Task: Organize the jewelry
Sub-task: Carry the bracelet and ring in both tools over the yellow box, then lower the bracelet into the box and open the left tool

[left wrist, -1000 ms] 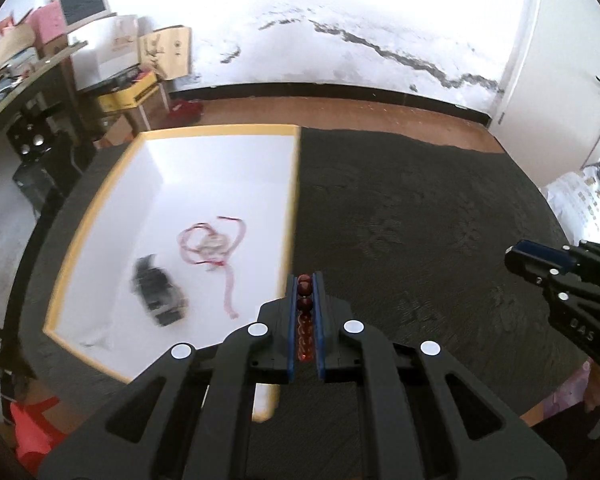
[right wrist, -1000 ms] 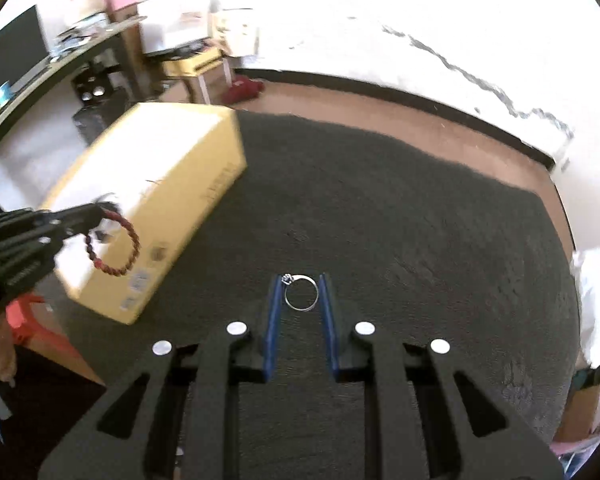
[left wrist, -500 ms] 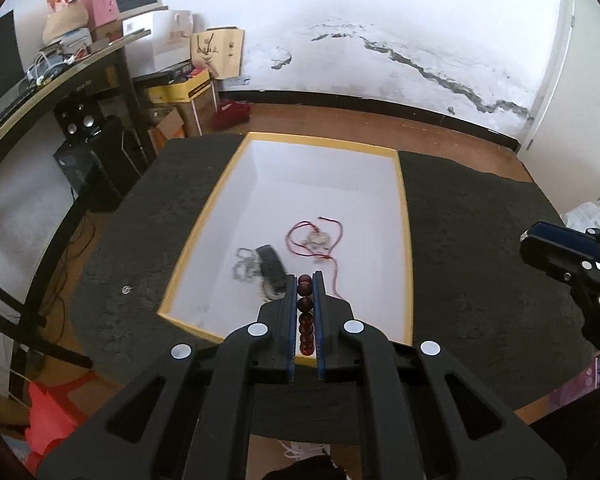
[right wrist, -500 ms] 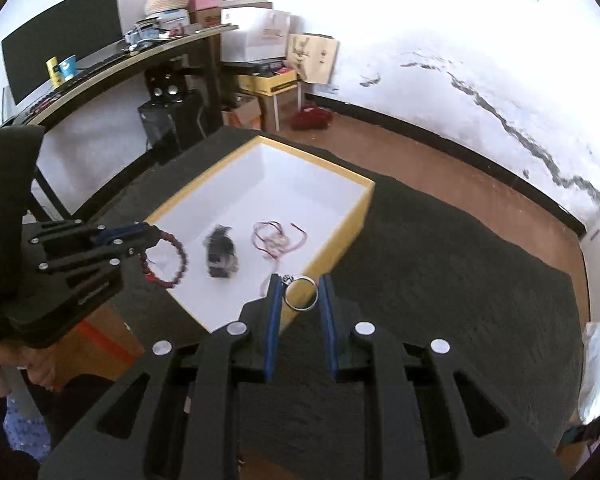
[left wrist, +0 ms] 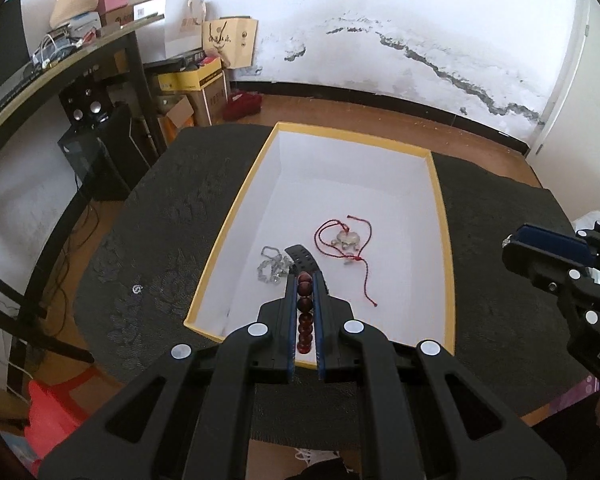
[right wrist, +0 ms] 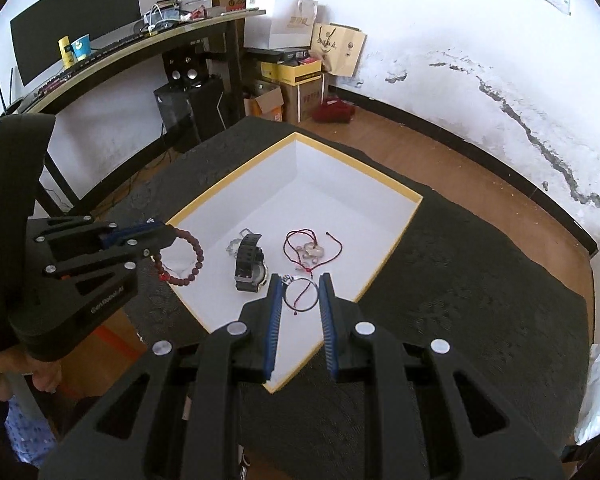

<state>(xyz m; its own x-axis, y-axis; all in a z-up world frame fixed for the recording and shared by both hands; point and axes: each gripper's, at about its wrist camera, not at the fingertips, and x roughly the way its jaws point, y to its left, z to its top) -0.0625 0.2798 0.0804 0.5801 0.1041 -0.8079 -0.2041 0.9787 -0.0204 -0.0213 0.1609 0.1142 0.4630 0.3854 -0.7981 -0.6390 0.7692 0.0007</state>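
Both tongs hang over the near end of the box [right wrist: 396, 232], each one carrying a piece. The left tongs [left wrist: 305, 280] are clenched on the bracelet [right wrist: 182, 258], a loop of dark red beads that dangles over the left corner of the box. The right tongs [right wrist: 300, 286] grasp the ring [right wrist: 302, 294], a thin metal circle with a small stone at its top; it sits between the blue pads [right wrist: 274, 312], which stand a little apart to hold it.

I think the step in hand is to put both pieces into the box. To do it well, each should go down low to the white floor before the tongs let go, so the ring does not bounce or roll. A free spot is better: the bracelet to the left of the watch [right wrist: 250, 264], the ring on the bare floor at the near right, away from the red cord necklace [right wrist: 312, 250] and the silver chain [left wrist: 271, 266], so nothing tangles.

The box is white inside with a yellow rim and it lies on the dark worktop [right wrist: 480, 280].
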